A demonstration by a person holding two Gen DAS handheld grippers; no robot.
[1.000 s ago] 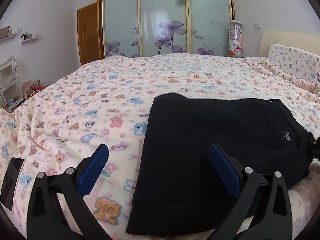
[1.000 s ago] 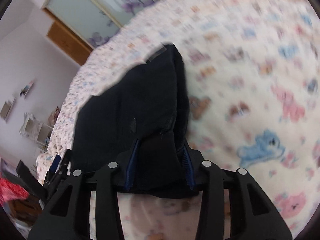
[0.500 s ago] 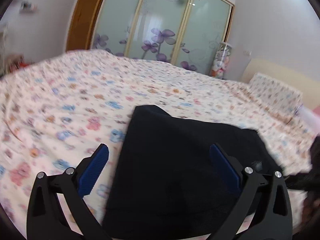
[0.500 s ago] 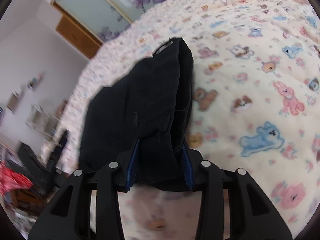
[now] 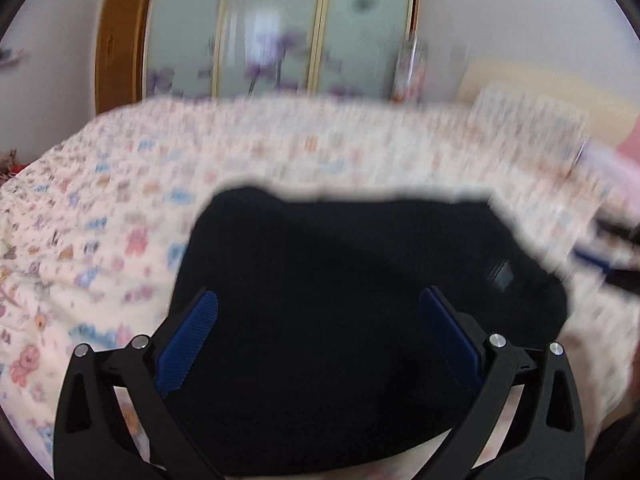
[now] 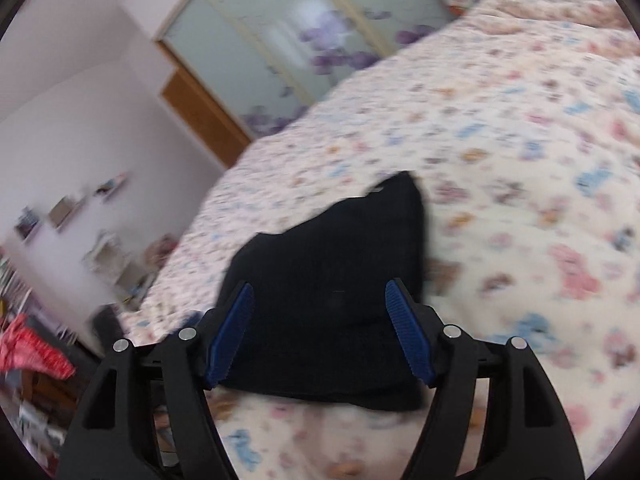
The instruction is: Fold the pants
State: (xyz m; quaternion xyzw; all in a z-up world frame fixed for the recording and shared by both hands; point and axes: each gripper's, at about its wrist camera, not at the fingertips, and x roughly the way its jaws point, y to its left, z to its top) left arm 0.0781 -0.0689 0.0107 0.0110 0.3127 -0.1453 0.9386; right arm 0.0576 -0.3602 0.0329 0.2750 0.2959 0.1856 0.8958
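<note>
Nearest us, our left gripper (image 5: pixel 318 334) is spread wide, blue pads (image 5: pixel 188 342) apart over the black pants (image 5: pixel 340 300), gripping nothing. Our right gripper (image 6: pixel 320 330) also gapes wide above the pants, empty. The folded pants lie on the bed (image 6: pixel 520 152) with its animal-print cover. Beyond stands a blurred glass-door wardrobe (image 5: pixel 280 32).

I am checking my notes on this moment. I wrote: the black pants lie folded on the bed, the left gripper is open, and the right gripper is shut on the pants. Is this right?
Not quite. The right gripper is open, not shut on the black pants: the right wrist view shows its blue pads spread wide. The rest holds: the pants lie folded on the bed, and the left gripper is open.
</note>
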